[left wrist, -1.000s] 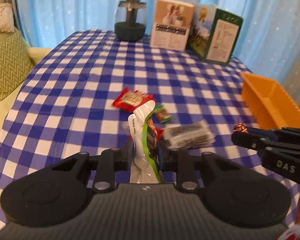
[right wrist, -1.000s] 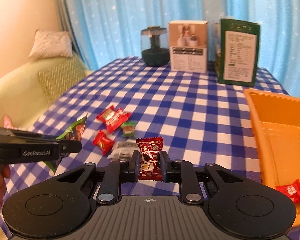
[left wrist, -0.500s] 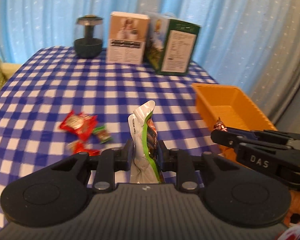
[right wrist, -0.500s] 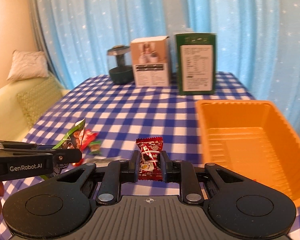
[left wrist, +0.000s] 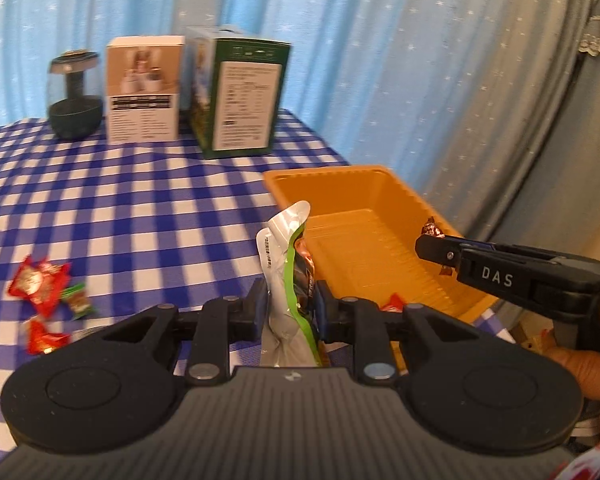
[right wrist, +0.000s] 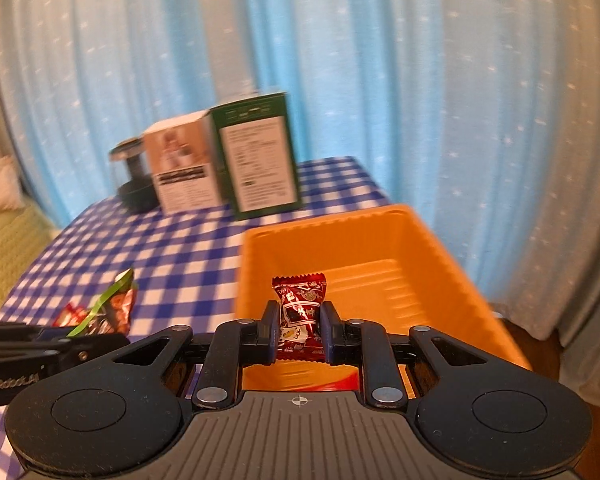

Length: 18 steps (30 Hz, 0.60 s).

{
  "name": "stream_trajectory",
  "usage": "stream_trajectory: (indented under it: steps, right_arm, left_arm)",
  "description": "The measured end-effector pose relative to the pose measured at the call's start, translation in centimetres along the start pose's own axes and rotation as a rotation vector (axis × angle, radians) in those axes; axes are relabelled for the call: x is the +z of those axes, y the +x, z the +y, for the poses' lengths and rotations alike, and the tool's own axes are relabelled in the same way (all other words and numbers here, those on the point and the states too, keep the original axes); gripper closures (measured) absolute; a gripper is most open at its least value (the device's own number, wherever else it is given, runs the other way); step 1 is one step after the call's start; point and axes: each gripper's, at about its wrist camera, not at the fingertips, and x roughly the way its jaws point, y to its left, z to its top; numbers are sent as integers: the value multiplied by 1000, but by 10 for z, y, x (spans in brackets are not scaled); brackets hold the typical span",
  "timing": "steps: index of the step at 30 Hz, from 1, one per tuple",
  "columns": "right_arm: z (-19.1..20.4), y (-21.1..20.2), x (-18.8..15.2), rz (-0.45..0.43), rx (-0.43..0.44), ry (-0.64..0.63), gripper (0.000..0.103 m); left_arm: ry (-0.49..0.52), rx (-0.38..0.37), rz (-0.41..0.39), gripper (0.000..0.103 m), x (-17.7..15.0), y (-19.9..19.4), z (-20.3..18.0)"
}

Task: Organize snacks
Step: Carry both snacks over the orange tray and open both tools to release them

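Observation:
My left gripper (left wrist: 288,308) is shut on a silver and green snack pouch (left wrist: 286,264) and holds it upright at the near left edge of the orange bin (left wrist: 340,176). My right gripper (right wrist: 299,330) is shut on a dark red candy packet (right wrist: 302,312) and holds it above the near end of the orange bin (right wrist: 436,252). The right gripper also shows in the left wrist view (left wrist: 428,240), over the bin's right side. Several red and green snacks (left wrist: 40,284) lie on the checked cloth at the left. A red packet (left wrist: 394,302) lies in the bin.
A white box (left wrist: 142,88), a green box (left wrist: 240,92) and a dark jar (left wrist: 74,96) stand at the back of the table. Blue curtains hang behind. The table's right edge runs just beyond the bin.
Both grippers have swung right from the snack pile to the orange bin, each still holding its snack. The right gripper is now over the bin.

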Motion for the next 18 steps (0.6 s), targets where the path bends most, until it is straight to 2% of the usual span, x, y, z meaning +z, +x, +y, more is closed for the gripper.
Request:
stream_trajectory:
  steps: [10, 18]
  right_arm:
    - [-43, -8, 4, -6, -61, 93, 81]
    - [-50, -3, 5, 6, -86, 97, 81]
  left_arm:
    - [60, -69, 24, 81, 4, 28, -39]
    - [48, -113, 34, 81, 0, 50, -47]
